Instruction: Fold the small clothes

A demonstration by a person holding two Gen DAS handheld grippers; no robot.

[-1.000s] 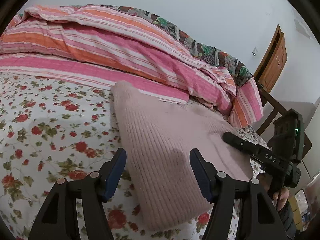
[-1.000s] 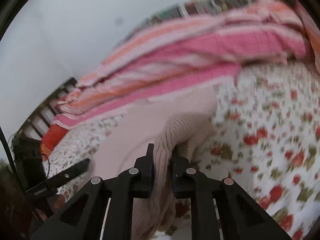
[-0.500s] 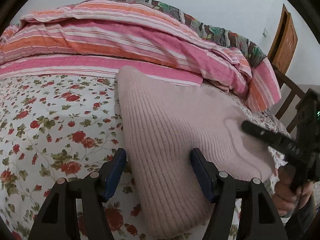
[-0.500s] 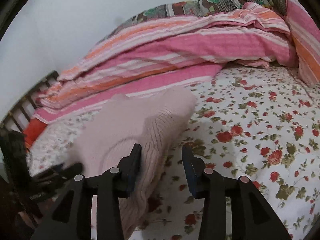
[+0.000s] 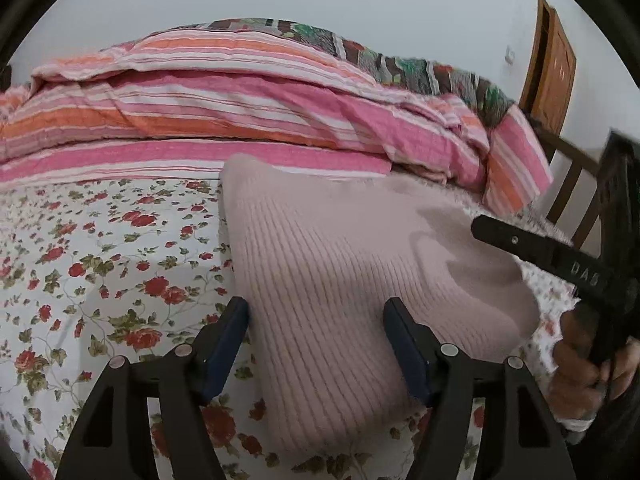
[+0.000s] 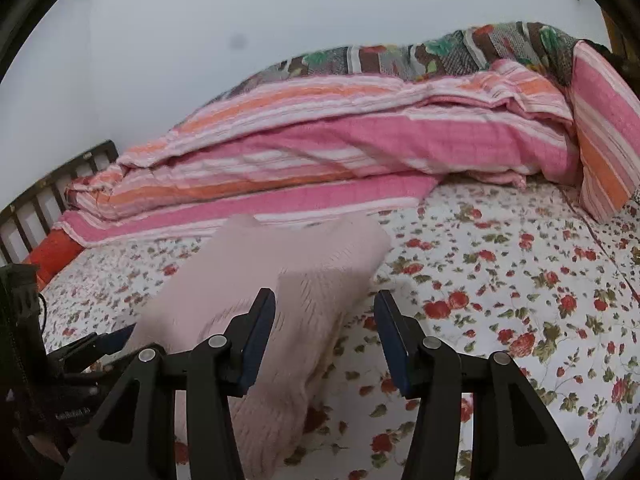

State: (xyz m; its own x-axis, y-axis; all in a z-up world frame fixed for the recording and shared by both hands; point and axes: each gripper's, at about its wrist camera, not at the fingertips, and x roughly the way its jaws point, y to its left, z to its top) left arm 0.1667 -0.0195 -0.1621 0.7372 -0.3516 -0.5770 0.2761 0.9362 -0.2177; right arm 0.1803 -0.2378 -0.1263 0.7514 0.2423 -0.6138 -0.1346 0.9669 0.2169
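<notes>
Left gripper (image 5: 316, 344) sits low over the near end of the pink knit garment (image 5: 340, 264), jaws wide and straddling it; the pads stand either side of the fabric and nothing is pinched. Right gripper (image 6: 326, 332) hangs at the garment's right-hand edge, jaws about half apart, left pad over the knit, right pad over bare floral bedsheet (image 6: 500, 280); it holds nothing. The garment lies folded flat on the bed, long axis running away from both grippers toward the striped quilt (image 5: 240, 112) heaped along the far side. In the left wrist view it stretches straight ahead and slightly right; in the right wrist view it lies ahead and to the left. Judgement: the left gripper is better centred for any next pinch at the near end, the right one only reaches the side edge. Beyond the quilt, a patterned blanket (image 6: 440, 52) and plain wall. Against the earlier frames: the right gripper was clamped on a raised bunch of the knit, its jaws have just been opening, and the cloth now lies dropped flat; the left jaws have widened only slightly.
</notes>
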